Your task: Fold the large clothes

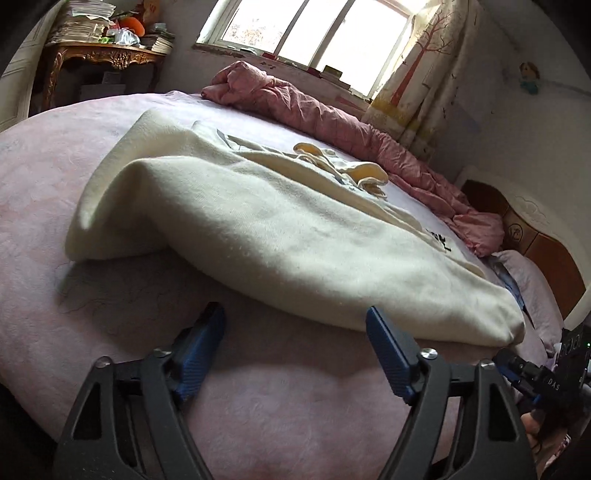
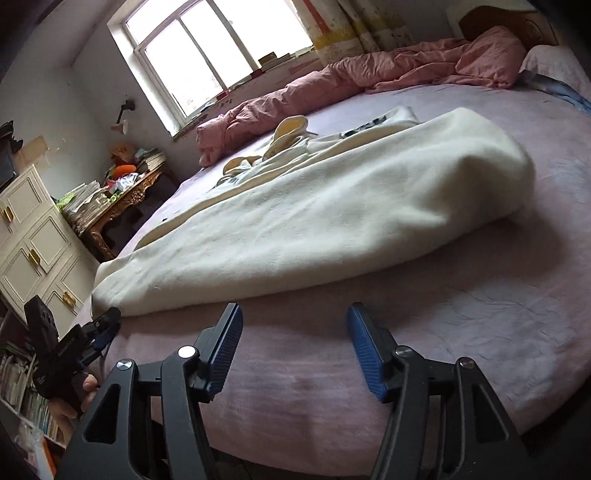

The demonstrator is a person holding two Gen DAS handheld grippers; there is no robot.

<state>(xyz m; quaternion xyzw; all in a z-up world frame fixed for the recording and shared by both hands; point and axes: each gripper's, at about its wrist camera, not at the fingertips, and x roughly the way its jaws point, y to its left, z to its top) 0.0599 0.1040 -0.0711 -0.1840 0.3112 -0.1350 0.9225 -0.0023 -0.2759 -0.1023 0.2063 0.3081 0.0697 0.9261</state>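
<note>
A large cream sweater (image 1: 266,229) lies folded over on the pink bed sheet (image 1: 258,398), with yellow trim and a dark print on its far part. It also shows in the right wrist view (image 2: 295,221). My left gripper (image 1: 295,314) is open and empty, just short of the sweater's near folded edge. My right gripper (image 2: 294,312) is open and empty, also just in front of that edge. The right gripper shows at the right edge of the left wrist view (image 1: 517,369); the left gripper shows at the lower left of the right wrist view (image 2: 99,332).
A crumpled pink quilt (image 1: 332,122) lies along the far side of the bed under the window (image 1: 314,33). A pillow (image 2: 554,62) and headboard (image 1: 546,251) are at one end. A gilt table (image 2: 122,199) with papers and a white cabinet (image 2: 33,243) stand beside the bed.
</note>
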